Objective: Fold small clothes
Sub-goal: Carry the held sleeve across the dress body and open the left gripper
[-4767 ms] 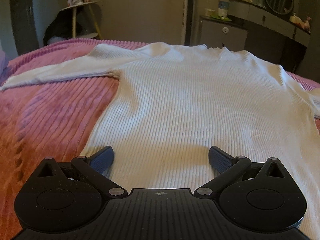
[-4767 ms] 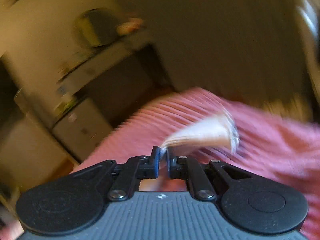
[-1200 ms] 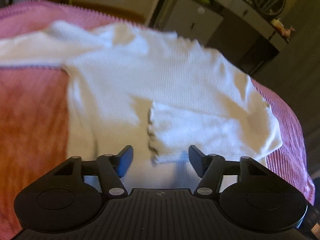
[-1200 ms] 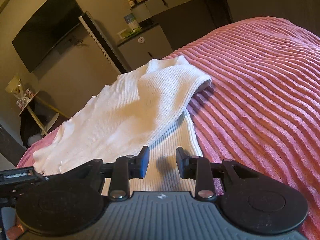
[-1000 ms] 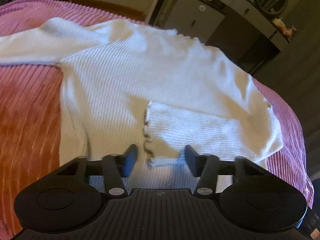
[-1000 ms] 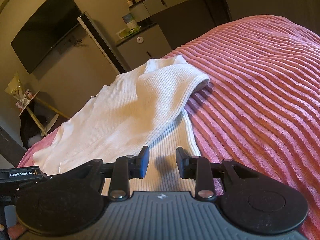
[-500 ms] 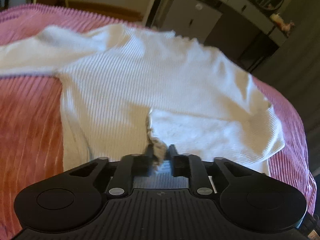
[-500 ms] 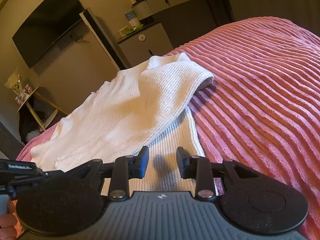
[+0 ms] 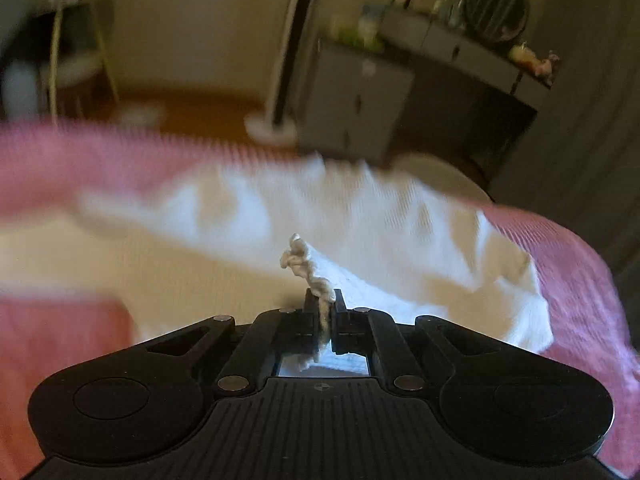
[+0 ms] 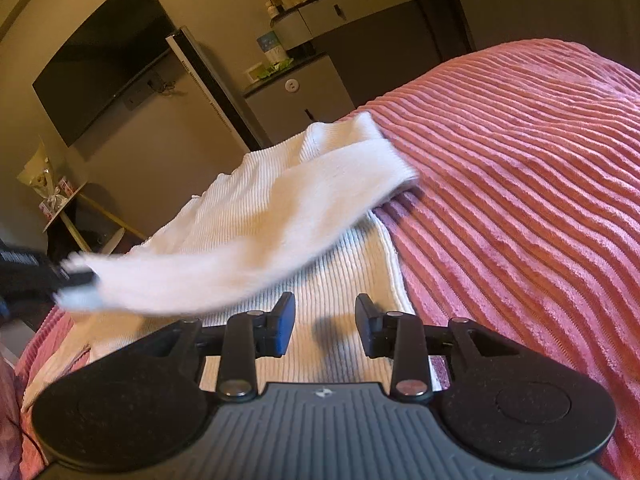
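One white ribbed sweater (image 10: 280, 216), one pink ribbed bedspread (image 10: 520, 184), two grippers.

Left gripper (image 9: 323, 314): jaws pinched tight on the frilly sleeve cuff (image 9: 304, 268) of the sweater; a strip of cuff fabric sticks up between the pads and more hangs below them. The jaws have just been closing, with the cuff between them. The left wrist view is badly motion-blurred. In the right wrist view the same gripper shows only as a dark blurred shape at the left edge, with the sleeve (image 10: 224, 264) stretched off the bed from it in a band toward the sweater's shoulder on the right.

Right gripper (image 10: 325, 320): jaws partly apart, narrow gap, nothing between the pads. It hangs over the sweater's lower body near the garment's right side edge, with a shadow on the knit under it; contact with the cloth cannot be told.

Sweater: body lies flat on the bedspread, collar end toward the far edge of the bed, hem end toward the near edge under the right gripper. In the left wrist view the sweater (image 9: 248, 240) spreads ahead of and under the left gripper, with bedspread (image 9: 580, 280) showing on both sides.

Background: one dark wall TV (image 10: 104, 60), one grey cabinet (image 10: 296, 100), one round mirror (image 9: 496, 4), small bottles on a shelf, too blurred to count.
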Tool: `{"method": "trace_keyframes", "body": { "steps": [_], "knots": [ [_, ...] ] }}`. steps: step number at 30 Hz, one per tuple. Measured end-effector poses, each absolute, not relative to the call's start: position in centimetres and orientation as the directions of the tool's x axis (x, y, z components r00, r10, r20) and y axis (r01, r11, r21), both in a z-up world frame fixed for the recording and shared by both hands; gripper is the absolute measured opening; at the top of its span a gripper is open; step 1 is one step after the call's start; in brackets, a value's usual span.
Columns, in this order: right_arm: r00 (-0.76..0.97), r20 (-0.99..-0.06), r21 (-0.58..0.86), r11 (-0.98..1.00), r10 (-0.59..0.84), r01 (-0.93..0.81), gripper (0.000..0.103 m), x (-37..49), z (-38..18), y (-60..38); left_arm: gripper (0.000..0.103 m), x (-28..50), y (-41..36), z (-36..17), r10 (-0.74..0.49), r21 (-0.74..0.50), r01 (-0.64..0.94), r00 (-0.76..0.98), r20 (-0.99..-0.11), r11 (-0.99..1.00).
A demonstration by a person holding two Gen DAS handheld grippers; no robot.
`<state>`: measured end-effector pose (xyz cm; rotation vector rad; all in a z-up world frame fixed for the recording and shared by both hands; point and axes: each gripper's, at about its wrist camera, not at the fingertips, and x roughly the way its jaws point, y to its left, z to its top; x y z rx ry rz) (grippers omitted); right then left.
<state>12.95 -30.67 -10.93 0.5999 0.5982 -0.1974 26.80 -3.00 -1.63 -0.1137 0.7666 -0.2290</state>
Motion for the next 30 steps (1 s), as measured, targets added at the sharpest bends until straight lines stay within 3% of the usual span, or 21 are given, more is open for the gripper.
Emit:
{"method": "trace_keyframes", "body": {
  "steps": [4, 10, 14, 17, 18, 23, 26, 30],
  "knots": [
    [0.808, -0.589, 0.473, 0.813, 0.004, 0.34, 0.032, 13.2, -11.2, -30.5, 0.009, 27.6, -1.5, -0.8, -0.15, -0.098, 0.113, 0.747, -0.648, 0.989],
    [0.795, -0.607, 0.435, 0.836, -0.001, 0.334, 0.036, 13.7, -11.6, -29.8, 0.024, 29.2, -0.8, -5.2, -0.077, -0.027, 0.082, 0.687, -0.723, 0.996],
    [0.799, -0.601, 0.443, 0.833, 0.002, 0.331, 0.038, 13.7, -11.7, -29.9, 0.027, 30.3, 0.9, -7.6, -0.071, -0.076, 0.02, 0.637, -0.768, 0.997],
    [0.805, -0.594, 0.453, 0.829, 0.006, 0.328, 0.038, 13.8, -11.9, -30.0, 0.043, 30.3, 2.4, -7.5, -0.068, -0.115, -0.031, 0.649, -0.758, 0.993],
    [0.809, -0.587, 0.47, 0.822, 0.018, 0.323, 0.038, 13.9, -11.8, -30.3, 0.043, 30.3, 2.6, -7.6, -0.068, -0.121, -0.037, 0.648, -0.758, 0.992],
    [0.857, -0.508, 0.618, 0.728, 0.081, 0.297, 0.038, 15.4, -11.1, -33.3, 0.04, 30.6, 2.4, -7.8, -0.103, -0.121, 0.013, 0.62, -0.778, 0.993],
    [0.883, -0.466, 0.659, 0.689, 0.06, 0.301, 0.038, 16.1, -10.7, -35.4, 0.029, 30.7, 2.2, -8.0, -0.126, -0.139, 0.029, 0.619, -0.775, 0.99],
    [0.87, -0.487, 0.703, 0.623, 0.072, 0.342, 0.038, 18.2, -12.0, -37.6, 0.01, 30.9, 2.0, -7.9, -0.119, -0.136, 0.021, 0.623, -0.773, 0.991]
  ]
}}
